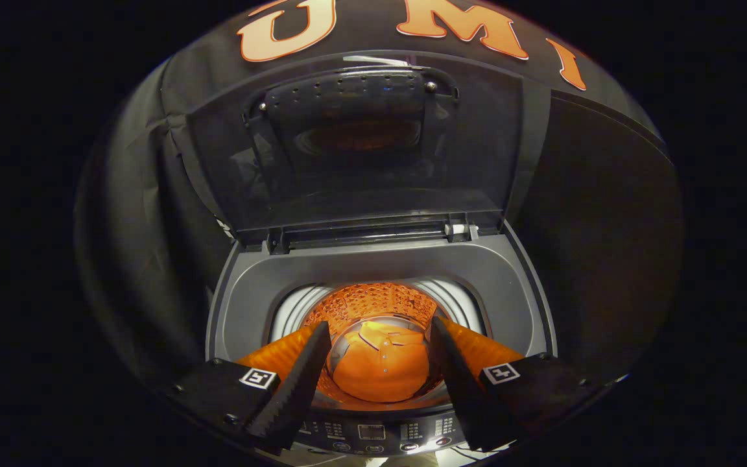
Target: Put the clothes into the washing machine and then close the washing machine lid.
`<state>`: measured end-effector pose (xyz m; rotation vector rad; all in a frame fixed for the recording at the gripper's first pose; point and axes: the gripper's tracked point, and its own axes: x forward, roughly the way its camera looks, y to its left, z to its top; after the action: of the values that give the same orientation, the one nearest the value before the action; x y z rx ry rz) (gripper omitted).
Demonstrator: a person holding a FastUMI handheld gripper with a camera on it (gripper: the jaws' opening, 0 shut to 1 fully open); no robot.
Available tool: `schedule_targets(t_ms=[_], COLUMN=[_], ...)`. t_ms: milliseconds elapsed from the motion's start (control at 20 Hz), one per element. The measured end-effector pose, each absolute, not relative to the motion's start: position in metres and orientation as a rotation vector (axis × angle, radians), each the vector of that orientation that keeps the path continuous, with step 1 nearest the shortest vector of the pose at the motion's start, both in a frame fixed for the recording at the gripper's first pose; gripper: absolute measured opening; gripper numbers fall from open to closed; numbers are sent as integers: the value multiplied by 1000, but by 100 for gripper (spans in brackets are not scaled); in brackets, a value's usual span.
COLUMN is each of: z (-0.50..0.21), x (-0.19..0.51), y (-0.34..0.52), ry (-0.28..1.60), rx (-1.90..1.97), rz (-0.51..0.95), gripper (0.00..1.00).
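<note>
Top-loading washing machine [380,266] with clear lid [360,143] raised upright, orange shirt [380,366] lying in the drum [373,305], gripper [379,383] poised above, 2 fingers spread wide, holding nothing

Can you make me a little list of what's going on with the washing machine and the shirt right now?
washing machine: top-loader, seen from above
lid: open, standing up at the back
orange shirt: lying down inside the drum
gripper: fingers open above the drum, holding nothing, shirt seen between them
control panel: front edge, under the fingers
left to do: close the lid
</note>
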<state>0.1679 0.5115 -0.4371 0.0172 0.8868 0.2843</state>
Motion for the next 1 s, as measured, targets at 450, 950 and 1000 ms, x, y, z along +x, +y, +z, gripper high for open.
schedule_targets(t_ms=[450,950,1000], z=[-395,-239,-222], x=[142,153,153], y=[517,502,501], ry=[791,456,416], rx=[42,115,118], rz=[311,300,298], gripper=[100,99,99])
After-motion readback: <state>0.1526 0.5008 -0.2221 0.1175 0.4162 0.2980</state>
